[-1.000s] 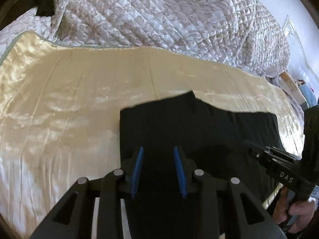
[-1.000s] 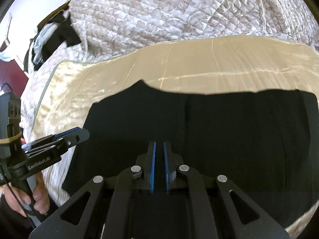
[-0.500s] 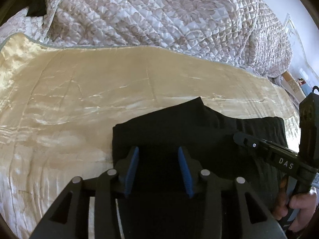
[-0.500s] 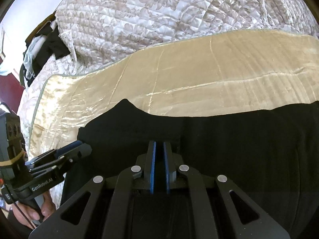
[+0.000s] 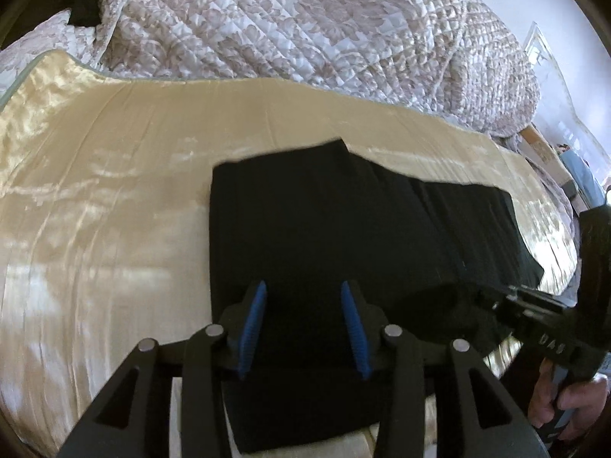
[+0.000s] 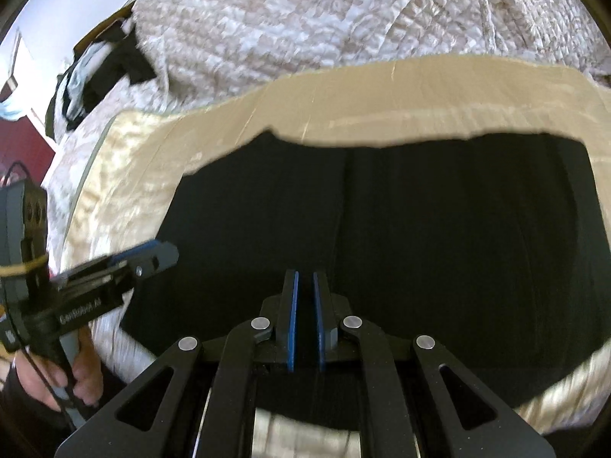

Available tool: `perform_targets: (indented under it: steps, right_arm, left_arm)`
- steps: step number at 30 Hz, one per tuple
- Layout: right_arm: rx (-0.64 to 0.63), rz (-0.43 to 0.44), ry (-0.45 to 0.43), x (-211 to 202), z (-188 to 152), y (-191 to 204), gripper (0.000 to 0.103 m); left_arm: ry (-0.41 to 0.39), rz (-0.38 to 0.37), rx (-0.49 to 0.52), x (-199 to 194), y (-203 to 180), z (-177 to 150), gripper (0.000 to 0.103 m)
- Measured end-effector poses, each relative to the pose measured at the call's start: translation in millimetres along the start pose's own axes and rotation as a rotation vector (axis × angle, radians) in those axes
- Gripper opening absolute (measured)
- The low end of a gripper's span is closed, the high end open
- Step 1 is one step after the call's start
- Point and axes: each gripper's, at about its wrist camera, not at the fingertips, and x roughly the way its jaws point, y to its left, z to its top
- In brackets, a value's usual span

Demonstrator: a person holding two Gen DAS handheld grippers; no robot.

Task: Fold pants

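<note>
With the left claw (image 5: 301, 324) half-wide and empty and the right claw (image 6: 304, 320) pinched narrow, the folded black fabric pants (image 5: 343, 229) beneath them could slide and unfold on the slick cream satin bedspread (image 5: 114, 210).

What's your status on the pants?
Left gripper jaws apart, right gripper jaws shut. Black fabric pants folded flat on cream satin bedspread. Nothing blocking.

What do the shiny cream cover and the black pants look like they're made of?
Cream cover: probably satin or crushed velvet, glossy, with bright streaky highlights and fine creases. Black pants: matte soft fabric, perhaps cotton knit; no sheen, weave too dark to tell.
</note>
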Motion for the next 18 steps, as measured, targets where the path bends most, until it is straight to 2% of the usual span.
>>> perform_targets:
  steps: [3,8,10,18]
  right_arm:
    - [0.008,-0.004,-0.007,-8.2,-12.3,-2.2,0.007]
    - [0.070,-0.020,-0.031,-23.8,-18.0,-14.8,0.033]
    - [0.093,-0.024,-0.044,-31.4,-18.4,-20.3,0.038]
    - [0.183,-0.073,-0.105,-61.9,-27.9,-48.3,0.044]
  left_arm:
    - [0.007,0.005,0.010,-5.0,-4.2,-10.2,0.044]
    - [0.019,-0.002,0.011,-10.8,-9.2,-20.0,0.044]
    - [0.027,-0.005,0.020,-11.3,-13.7,-22.8,0.044]
    - [0.040,-0.036,0.068,-15.1,-36.6,-32.3,0.044]
